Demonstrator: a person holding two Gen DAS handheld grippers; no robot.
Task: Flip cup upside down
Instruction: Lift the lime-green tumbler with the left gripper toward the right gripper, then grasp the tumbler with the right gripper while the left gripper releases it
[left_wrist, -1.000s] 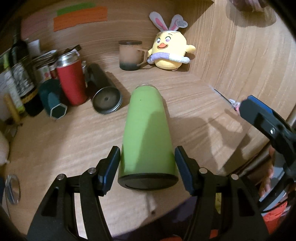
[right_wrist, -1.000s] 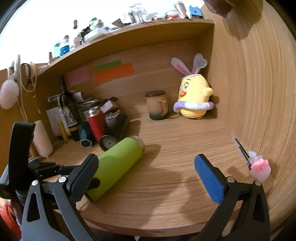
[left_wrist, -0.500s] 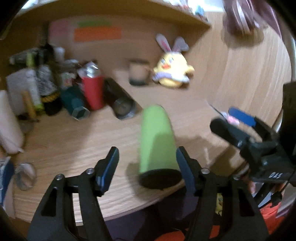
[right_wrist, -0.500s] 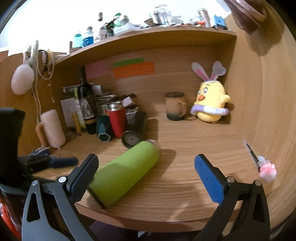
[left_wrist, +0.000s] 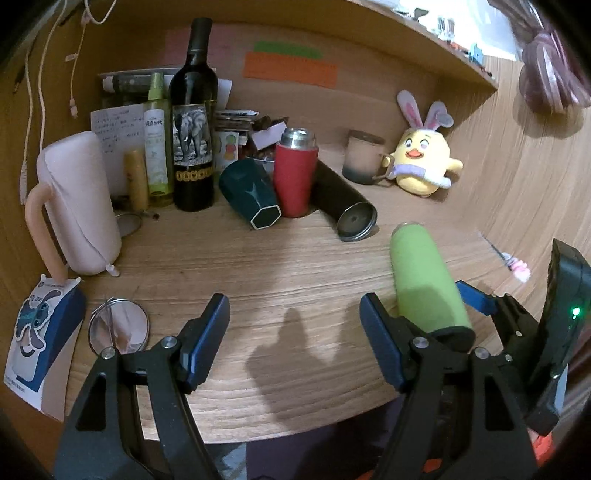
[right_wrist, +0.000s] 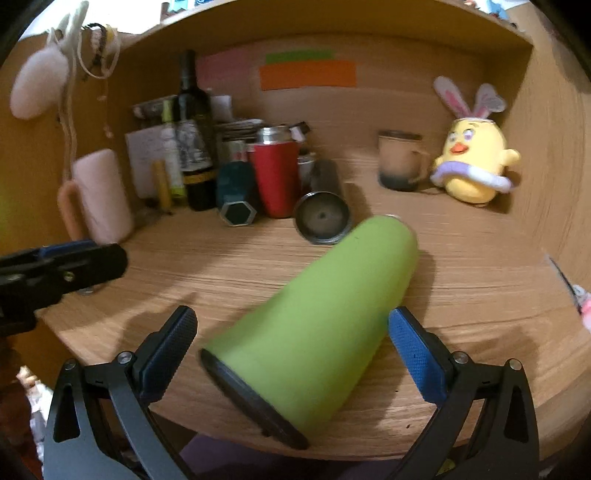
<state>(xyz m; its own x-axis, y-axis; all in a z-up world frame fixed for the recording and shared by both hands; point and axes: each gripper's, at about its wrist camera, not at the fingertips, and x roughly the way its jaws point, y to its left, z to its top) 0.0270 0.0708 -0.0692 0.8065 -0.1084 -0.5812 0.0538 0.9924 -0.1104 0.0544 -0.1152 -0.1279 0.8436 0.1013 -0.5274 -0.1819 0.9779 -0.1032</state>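
Cluttered wooden desk (right_wrist: 480, 295); the green cup (right_wrist: 317, 325) lies on its side near the front edge, between the spread right gripper (right_wrist: 291, 343) fingers; left gripper (left_wrist: 295, 343) gapes beside it, empty; clamp mid-body squarely before tipping.

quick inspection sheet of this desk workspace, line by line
surface: wooden desk, curved front edge, bare in the middle.
job's things: green cup lying on its side near the front edge, dark base toward the cameras.
clutter: wine bottle, red flask, black tumbler and teal cup on their sides, pink pitcher, mug, chick plush.
grippers: left tool open, nothing between its fingers; right tool open, fingers either side of the green cup, contact not discernible.
cables: white cords hanging on the left wall.
surroundings: wooden alcove, shelf above.
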